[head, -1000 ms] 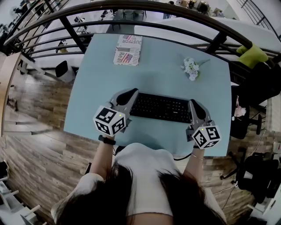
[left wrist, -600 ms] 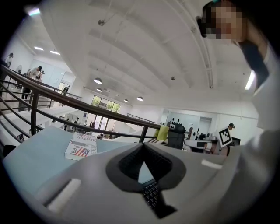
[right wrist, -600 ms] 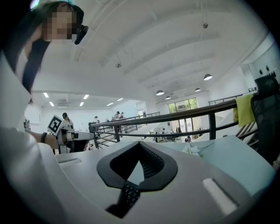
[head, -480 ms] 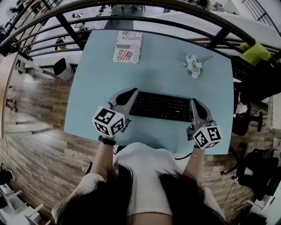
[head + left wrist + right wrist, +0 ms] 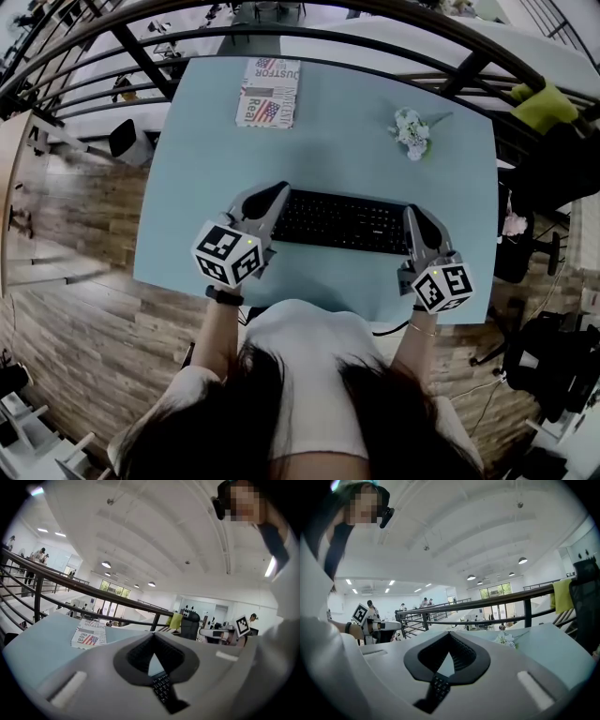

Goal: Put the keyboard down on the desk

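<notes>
Hand-held gripper [image 5: 412,217] on keyboard [image 5: 342,223]; flowers [image 5: 410,133] beyond

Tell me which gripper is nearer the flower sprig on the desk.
Right. The right gripper, shut on the keyboard at its right end, has the flower sprig straight beyond it; the left gripper, on the other end, is farther off.

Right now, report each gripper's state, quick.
Left gripper: closed on the left end of the keyboard.
Right gripper: closed on the keyboard's right end.
</notes>
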The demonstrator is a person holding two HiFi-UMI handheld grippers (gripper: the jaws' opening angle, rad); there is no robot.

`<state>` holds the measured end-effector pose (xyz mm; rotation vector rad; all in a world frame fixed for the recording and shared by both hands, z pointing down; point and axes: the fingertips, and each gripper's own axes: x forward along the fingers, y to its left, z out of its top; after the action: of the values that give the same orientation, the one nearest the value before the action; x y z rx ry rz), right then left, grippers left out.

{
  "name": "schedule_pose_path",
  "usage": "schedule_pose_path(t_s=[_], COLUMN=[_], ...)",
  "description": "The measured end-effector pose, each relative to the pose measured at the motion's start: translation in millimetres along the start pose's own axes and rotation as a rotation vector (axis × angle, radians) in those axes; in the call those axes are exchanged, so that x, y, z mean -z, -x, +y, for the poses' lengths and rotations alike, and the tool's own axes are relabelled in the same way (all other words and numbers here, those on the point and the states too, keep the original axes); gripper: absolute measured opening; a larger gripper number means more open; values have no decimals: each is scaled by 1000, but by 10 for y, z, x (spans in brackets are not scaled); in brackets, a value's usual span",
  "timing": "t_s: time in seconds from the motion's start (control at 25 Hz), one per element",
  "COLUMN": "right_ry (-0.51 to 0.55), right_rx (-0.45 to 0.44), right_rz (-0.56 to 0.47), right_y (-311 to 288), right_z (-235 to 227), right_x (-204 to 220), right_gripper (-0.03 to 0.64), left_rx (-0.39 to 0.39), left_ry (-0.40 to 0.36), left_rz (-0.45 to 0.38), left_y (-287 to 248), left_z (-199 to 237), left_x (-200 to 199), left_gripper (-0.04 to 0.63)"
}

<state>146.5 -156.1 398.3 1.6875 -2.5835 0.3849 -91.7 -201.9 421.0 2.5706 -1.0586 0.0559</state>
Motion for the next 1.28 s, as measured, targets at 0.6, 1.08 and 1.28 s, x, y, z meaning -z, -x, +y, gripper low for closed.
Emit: schedule_pose_path(t_s=[0.6, 1.08, 1.28], right_ry=[9, -17, -24], right_rx=[-38, -61, -62], right_rz=[-4, -6, -10], right_y=[-114, -113, -107], right_z=[35, 83, 92], right_x=[-19, 6, 25], right_gripper=[2, 1, 0], left_rx=[-6, -13, -20], left_ry=[-3, -3, -3], left_rz=[25, 24, 26], left_y=[-45, -35, -16], left_z=[-6, -15, 4], left_x=[31, 47, 53], left_gripper=[57, 57, 57])
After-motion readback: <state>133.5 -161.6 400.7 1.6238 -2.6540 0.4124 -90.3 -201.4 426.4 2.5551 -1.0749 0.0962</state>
